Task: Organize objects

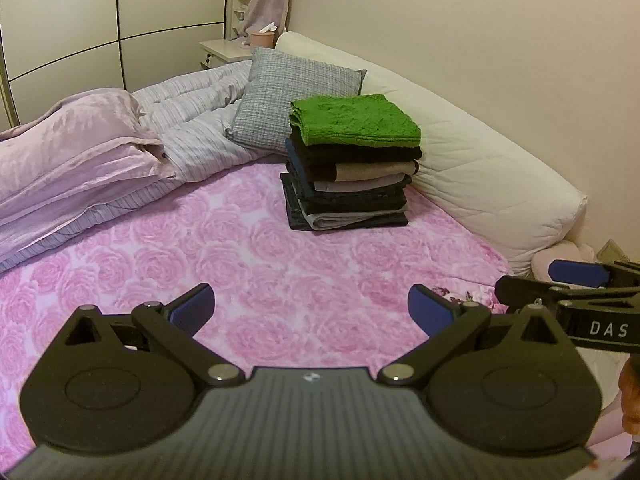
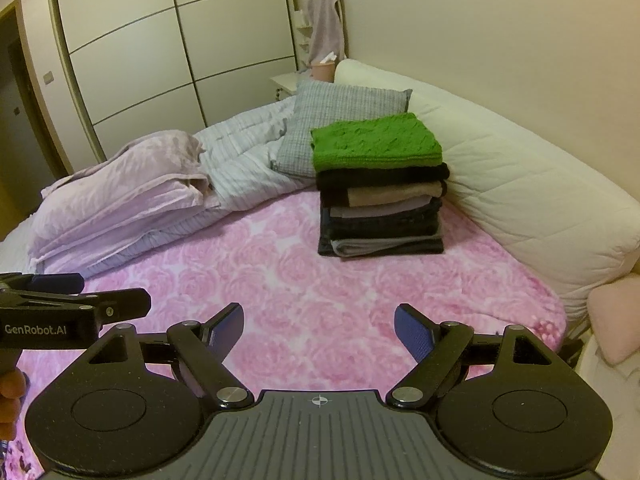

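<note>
A bed (image 1: 280,264) under a pink rose-patterned cover is filling a room with pale sliding wardrobe doors (image 2: 160,40), its folded quilts (image 1: 80,168) and grey pillow (image 1: 296,96) lying toward the far side. A stack of folded clothes (image 1: 352,172), topped by a green knit (image 2: 376,142), is sitting on the cover beside the white padded headboard (image 2: 520,200). The left gripper (image 1: 311,312) and right gripper (image 2: 319,330) are hovering over the near cover, both spread wide and holding nothing.
</note>
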Tool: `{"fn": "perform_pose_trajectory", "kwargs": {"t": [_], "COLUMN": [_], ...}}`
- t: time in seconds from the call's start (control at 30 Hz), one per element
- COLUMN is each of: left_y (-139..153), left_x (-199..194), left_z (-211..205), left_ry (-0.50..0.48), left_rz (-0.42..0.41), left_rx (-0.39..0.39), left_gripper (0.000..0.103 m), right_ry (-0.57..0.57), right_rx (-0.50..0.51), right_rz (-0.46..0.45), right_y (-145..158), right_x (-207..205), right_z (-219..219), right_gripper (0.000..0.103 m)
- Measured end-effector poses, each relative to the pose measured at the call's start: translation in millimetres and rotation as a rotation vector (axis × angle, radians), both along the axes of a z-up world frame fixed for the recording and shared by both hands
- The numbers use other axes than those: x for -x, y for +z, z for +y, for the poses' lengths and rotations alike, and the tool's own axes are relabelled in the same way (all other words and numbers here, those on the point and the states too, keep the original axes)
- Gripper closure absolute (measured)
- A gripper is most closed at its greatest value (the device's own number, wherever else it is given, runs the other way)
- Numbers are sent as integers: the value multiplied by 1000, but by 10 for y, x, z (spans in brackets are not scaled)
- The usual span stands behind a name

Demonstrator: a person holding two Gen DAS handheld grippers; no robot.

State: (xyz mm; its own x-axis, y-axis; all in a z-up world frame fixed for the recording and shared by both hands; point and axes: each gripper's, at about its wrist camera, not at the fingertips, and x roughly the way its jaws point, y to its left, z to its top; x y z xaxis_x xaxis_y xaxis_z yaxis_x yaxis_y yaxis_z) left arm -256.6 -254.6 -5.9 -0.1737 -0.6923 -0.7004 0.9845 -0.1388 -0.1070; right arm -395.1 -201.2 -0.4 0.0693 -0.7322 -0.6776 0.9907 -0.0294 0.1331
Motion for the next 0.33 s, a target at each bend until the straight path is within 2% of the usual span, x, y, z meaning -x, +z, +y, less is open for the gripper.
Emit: {"fn": "perform_pose_trajectory", "kwargs": {"t": [0.33], "left_y": [-23], "left_x": [114], "left_z": [-25], "left_ry": [-7], "left_rz": [-5], "left_rx": [-7], "left_gripper": [2], "right_ry": [-8], "right_rx": [-6], "right_rz": [-3], "right_y": [-15], "right_x": [78], "right_z": [3], "right_gripper": [23]}}
